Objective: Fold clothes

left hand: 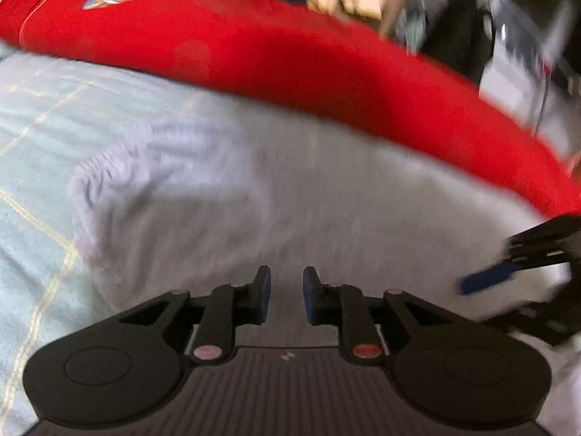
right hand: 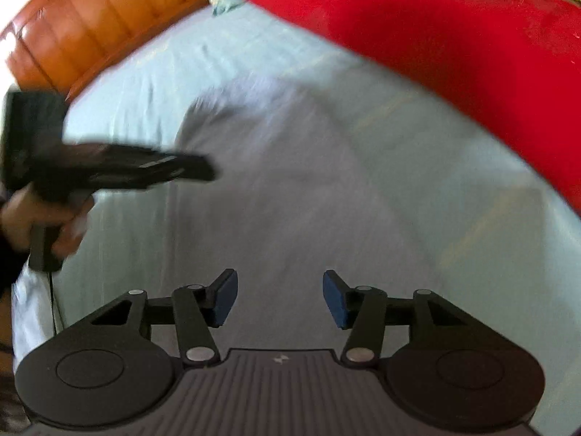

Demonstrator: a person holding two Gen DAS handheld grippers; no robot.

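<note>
A pale grey garment [left hand: 218,200] [right hand: 272,181] lies spread on the bed, its ruffled edge towards the left in the left wrist view. Behind it lies a red garment [left hand: 254,54] [right hand: 454,54] with a small printed patch. My left gripper [left hand: 287,283] hovers over the grey cloth with a narrow gap between its pads and nothing in it. My right gripper [right hand: 280,287] stands wider open above the same cloth, also with nothing in it. A blue pad [left hand: 486,280] of the right gripper shows at the right edge. The left gripper's fingers [right hand: 181,167] appear blurred, held by a hand [right hand: 36,218].
The bed has a light blue sheet [left hand: 36,145] [right hand: 145,91] with thin yellow lines. A wooden headboard [right hand: 90,18] stands at the upper left of the right wrist view. Blurred room clutter [left hand: 472,18] lies beyond the red garment.
</note>
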